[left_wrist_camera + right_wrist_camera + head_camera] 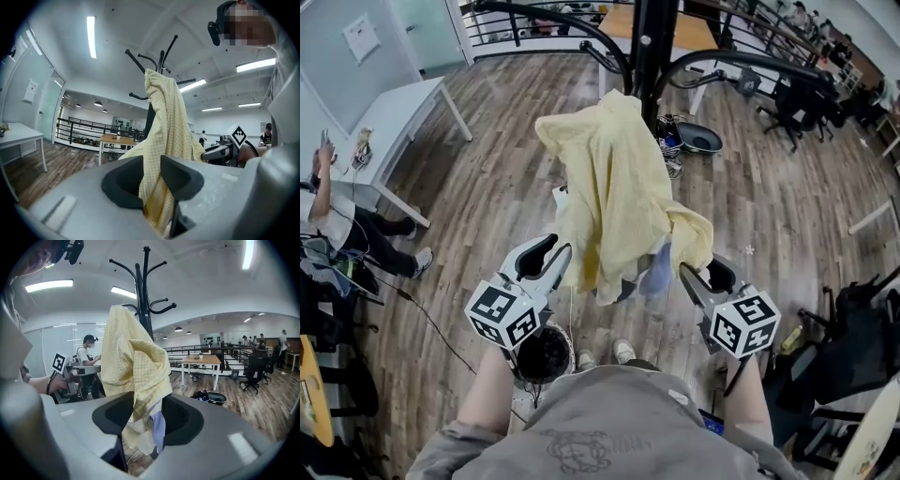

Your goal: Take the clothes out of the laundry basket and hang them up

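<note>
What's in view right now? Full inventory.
yellow garment: one, pale yellow check, draped over the coat rack
coat rack: one, black, centre
blue cloth: one piece, light blue, under the garment's right end
dark basin: one, floor beyond the rack
white table: one, left
seated person: one, far left
left gripper: grey, shut on yellow garment
right gripper: grey, shut on yellow garment

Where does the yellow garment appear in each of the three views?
Head view: yellow garment at centre, hanging down the middle.
Left gripper view: yellow garment at centre, running to the bottom edge.
Right gripper view: yellow garment just left of centre.
Shared landmark: black coat stand above it.
</note>
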Demonstrator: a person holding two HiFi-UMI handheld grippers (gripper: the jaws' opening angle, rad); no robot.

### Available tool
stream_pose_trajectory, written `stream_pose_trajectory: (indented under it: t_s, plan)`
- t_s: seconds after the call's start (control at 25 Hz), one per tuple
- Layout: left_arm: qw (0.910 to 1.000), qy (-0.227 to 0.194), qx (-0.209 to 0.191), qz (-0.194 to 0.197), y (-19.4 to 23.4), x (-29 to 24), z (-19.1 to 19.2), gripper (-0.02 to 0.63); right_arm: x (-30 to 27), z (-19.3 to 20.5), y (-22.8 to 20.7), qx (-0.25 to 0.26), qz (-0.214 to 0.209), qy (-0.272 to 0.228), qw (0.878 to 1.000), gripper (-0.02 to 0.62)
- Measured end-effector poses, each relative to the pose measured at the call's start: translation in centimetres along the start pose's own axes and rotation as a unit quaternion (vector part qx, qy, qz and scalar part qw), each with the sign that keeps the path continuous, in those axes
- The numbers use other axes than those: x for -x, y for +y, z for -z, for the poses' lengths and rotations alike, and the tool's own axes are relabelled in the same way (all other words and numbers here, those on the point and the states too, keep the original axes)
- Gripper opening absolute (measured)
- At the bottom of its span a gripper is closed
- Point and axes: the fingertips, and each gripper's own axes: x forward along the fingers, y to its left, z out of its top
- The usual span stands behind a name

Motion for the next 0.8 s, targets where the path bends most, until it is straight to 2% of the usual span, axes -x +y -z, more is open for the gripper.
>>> stream_pose_trajectory:
  t_s: [0.28,0.6,0.8]
  plan:
    - [0.9999,-0.01,-0.007,0.011,-0.7,1.3,-1.4,0.115,1.6,-1.2,1.3,0.001,0.013,-0.019,1.0,0.218]
    - [0.9987,-0.027,-0.008,0.042,-2.1,3.6,-1.7,0.115,5.3,0.7,3.2,-0.013,0.056,-0.02,0.998,0.229]
    - [0.9978,-0.021,-0.012,0.062,-4.2,3.9,-1.1,0.115,8.9,1.3,4.1,-0.018,0.077,-0.034,0.996,0.229]
